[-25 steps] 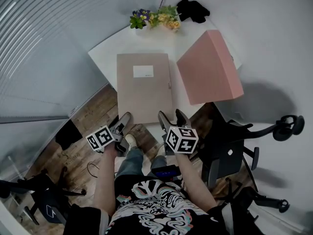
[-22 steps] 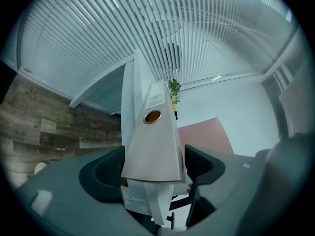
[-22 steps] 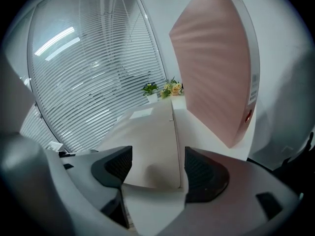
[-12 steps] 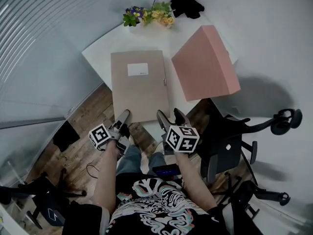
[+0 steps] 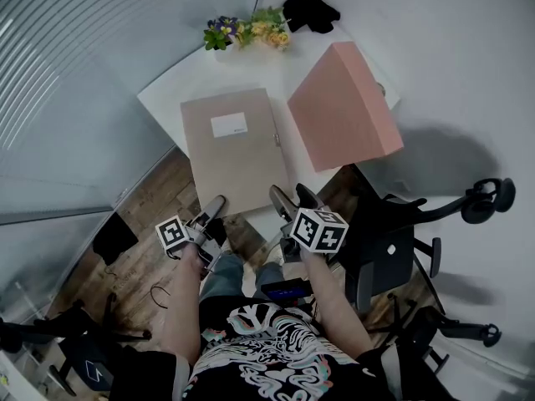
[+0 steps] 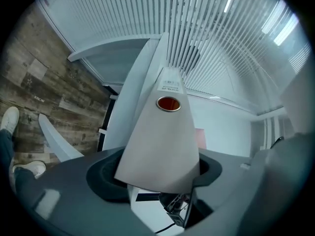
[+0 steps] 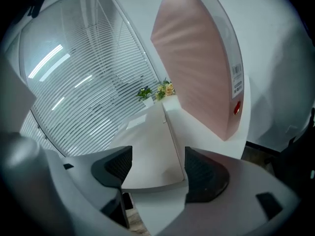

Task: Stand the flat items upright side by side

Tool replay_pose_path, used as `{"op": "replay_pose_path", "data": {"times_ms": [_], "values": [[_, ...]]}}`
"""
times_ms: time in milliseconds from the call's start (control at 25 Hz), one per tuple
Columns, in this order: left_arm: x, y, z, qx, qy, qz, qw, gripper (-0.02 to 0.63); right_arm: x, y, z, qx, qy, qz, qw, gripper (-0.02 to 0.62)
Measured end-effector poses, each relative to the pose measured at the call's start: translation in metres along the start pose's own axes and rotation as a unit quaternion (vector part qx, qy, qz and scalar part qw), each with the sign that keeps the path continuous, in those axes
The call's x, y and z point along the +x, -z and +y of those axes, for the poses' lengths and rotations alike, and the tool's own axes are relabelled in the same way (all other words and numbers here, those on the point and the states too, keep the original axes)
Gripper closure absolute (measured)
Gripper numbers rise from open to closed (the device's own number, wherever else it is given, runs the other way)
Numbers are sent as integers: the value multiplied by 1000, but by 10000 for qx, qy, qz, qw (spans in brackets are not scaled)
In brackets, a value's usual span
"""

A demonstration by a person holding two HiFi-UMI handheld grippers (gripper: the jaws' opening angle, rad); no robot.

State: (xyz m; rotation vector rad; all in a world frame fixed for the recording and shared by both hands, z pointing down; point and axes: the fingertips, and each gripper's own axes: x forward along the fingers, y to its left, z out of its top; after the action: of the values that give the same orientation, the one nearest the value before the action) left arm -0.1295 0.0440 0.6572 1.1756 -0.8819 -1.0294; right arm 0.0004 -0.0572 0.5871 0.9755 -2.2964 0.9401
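Observation:
A beige box file [image 5: 227, 147] lies flat on the white table [image 5: 167, 97], with a white label on its cover. A pink box file [image 5: 341, 111] stands on edge to its right, leaning a little. My left gripper [image 5: 216, 207] is at the beige file's near left corner. In the left gripper view the file's spine [image 6: 165, 132], with its round finger hole, fills the gap between the closing jaws of the left gripper [image 6: 157, 173]. My right gripper [image 7: 153, 168] is open at the beige file's near right edge [image 7: 152, 161], and the pink file [image 7: 197, 68] rises beyond it.
A pot of flowers [image 5: 247, 30] and a black object [image 5: 309, 11] sit at the table's far end. A black office chair [image 5: 393, 253] stands close on the right. Glass walls with blinds close off the left, and below is wood flooring [image 5: 134, 257].
The head view has drifted, so the table sits slightly further left. Both grippers stay at the beige file's near edge, with the right one a little closer to it.

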Motion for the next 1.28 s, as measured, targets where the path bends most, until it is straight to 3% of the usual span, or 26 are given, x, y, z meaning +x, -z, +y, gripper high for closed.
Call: {"op": "replay_pose_path", "data": {"times_ms": [280,720,1040,1160,1280], "values": [[-3,3,-1,-37,282,217,9994,298,-1,2,-17,616,-222,101,9978,247],[-5,3,-3,-191,780,303,9963,291,7,20,-22,1695,-867,99,9817,222],[-7,5,4,-385,907,390,9944,259,23,17,-8,1733,-1883,319,9662,227],[-8,2,3,-296,857,404,9951,256,25,21,-9,1709,-1949,393,9650,280],[-7,0,2,-96,792,447,9958,256,27,25,-13,1744,-1886,434,9655,290]]}}
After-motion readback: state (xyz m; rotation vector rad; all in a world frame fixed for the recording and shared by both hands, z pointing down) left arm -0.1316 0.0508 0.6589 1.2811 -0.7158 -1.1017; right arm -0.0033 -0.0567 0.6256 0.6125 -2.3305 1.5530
